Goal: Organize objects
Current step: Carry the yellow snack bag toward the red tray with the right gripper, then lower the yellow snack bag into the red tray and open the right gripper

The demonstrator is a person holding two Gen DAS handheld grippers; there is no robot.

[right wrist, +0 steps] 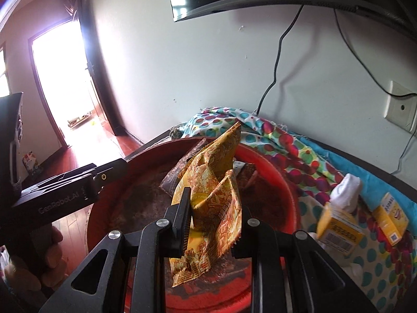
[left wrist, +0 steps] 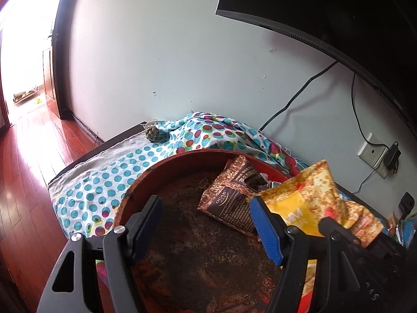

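Clamped on a yellow snack packet [right wrist: 208, 208], the right gripper [right wrist: 211, 224] carries it over the red tray [right wrist: 284, 182]; the left gripper [left wrist: 206, 221] hovers agape, empty.

The near rim of the red tray [left wrist: 146, 180] is cut off by the lower edge in both views. Much of the brown packet [right wrist: 179, 169] is hidden behind the yellow packet [right wrist: 216, 195] in the right wrist view, and its print cannot be read. The nearer yellow box [right wrist: 338, 227] is blurred. The monitor [left wrist: 325, 7] is cropped by the top edge.
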